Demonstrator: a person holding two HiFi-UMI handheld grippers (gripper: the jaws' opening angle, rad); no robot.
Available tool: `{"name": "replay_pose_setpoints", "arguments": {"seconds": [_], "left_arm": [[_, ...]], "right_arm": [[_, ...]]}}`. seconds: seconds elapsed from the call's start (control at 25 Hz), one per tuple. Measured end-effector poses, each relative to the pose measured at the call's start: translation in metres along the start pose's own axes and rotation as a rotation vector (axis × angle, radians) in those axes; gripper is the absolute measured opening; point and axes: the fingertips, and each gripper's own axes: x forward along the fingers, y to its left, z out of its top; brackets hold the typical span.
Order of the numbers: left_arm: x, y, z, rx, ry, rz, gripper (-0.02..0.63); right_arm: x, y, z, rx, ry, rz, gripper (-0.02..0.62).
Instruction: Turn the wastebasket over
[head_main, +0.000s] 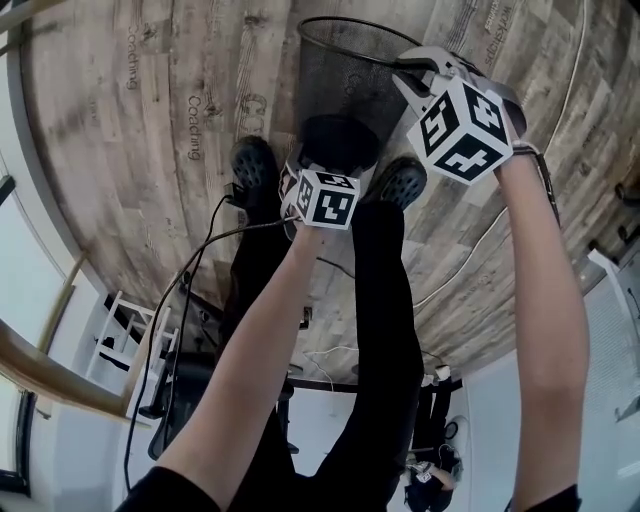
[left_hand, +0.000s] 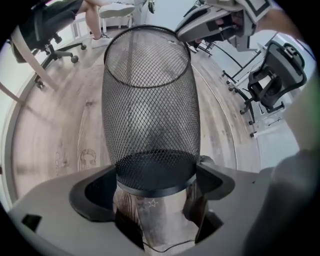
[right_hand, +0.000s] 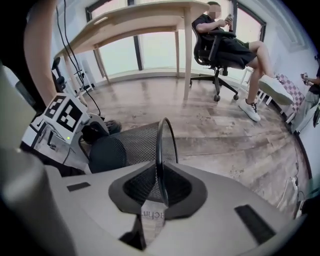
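A black wire-mesh wastebasket (head_main: 345, 75) lies tipped on its side over the wooden floor, just ahead of the person's feet. My left gripper (left_hand: 155, 186) is shut on its solid round base (left_hand: 155, 172), one jaw pressing each side, and the open mouth points away from it. My right gripper (right_hand: 161, 189) is shut on the thin rim (right_hand: 161, 150) of the mouth, which runs edge-on between the pads. In the head view the left gripper (head_main: 322, 172) sits at the basket's near end and the right gripper (head_main: 412, 78) at the rim's right side.
The person's dark shoes (head_main: 254, 166) stand just behind the basket, with cables (head_main: 470, 250) trailing on the floor. A wooden table (right_hand: 145, 20) and a seated person on an office chair (right_hand: 220, 50) are further off. More office chairs (left_hand: 272, 75) stand to the right.
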Motion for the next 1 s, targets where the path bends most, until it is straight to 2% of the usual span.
{"name": "replay_pose_setpoints", "arguments": {"seconds": [0.16, 0.24, 0.32, 0.44, 0.56, 0.68, 0.88, 1.0], "left_arm": [[-0.001, 0.009, -0.021, 0.041, 0.087, -0.042, 0.488], [-0.002, 0.012, -0.026, 0.069, 0.088, -0.061, 0.488], [-0.003, 0.015, -0.027, 0.080, 0.064, -0.093, 0.486], [-0.009, 0.011, -0.022, 0.077, 0.039, -0.182, 0.486], [-0.017, 0.000, -0.002, 0.147, 0.011, -0.236, 0.486], [-0.028, -0.009, 0.034, 0.194, -0.073, -0.247, 0.486], [-0.061, -0.035, 0.116, 0.235, -0.290, -0.314, 0.486], [-0.077, -0.042, 0.149, 0.292, -0.348, -0.323, 0.485]], "right_arm": [[-0.015, 0.032, 0.019, -0.021, -0.053, 0.123, 0.058], [-0.019, 0.042, 0.024, -0.013, -0.067, 0.159, 0.057], [-0.021, 0.045, 0.027, -0.009, -0.071, 0.159, 0.055], [-0.023, 0.045, 0.026, -0.007, -0.067, 0.132, 0.057], [-0.029, 0.037, 0.023, -0.007, -0.059, 0.088, 0.057], [-0.036, 0.023, 0.025, -0.013, -0.053, 0.030, 0.057], [-0.050, -0.005, 0.032, -0.030, -0.054, -0.068, 0.057], [-0.056, -0.017, 0.036, -0.018, -0.062, -0.083, 0.057]]}}
